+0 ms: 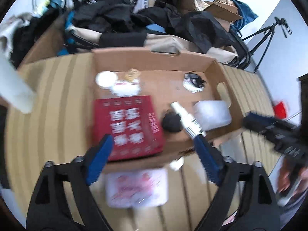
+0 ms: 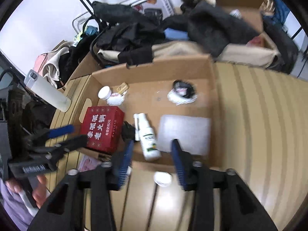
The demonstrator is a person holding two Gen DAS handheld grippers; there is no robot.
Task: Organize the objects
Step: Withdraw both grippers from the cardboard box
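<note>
Striped tan tabletop [image 1: 57,115] under everything, clutter of dark clothes and bags behind. From the left wrist view, the left gripper [image 1: 152,140] hangs wide open with nothing in it, right over the near wall of the cardboard box [image 1: 192,61]. Just ahead of its fingers sit the red box [image 1: 128,125], a black lump and the white spray bottle [image 1: 187,120], with a frosted plastic tub [image 1: 211,114] past the right finger. A pink packet [image 1: 136,186] lies outside, below the gripper. It's all blurry, so a grab here could clip the box wall or knock the bottle.

Right wrist view: the right gripper [image 2: 152,148] is also spread open and empty, the spray bottle directly between and ahead of its fingers, tub ahead-right. 1 small white cap [image 2: 162,179] sits on the table under it, outside the box. A white jar [image 2: 105,92] and black cable [image 2: 182,88] sit farther in. Closing off-centre could roll the bottle.
</note>
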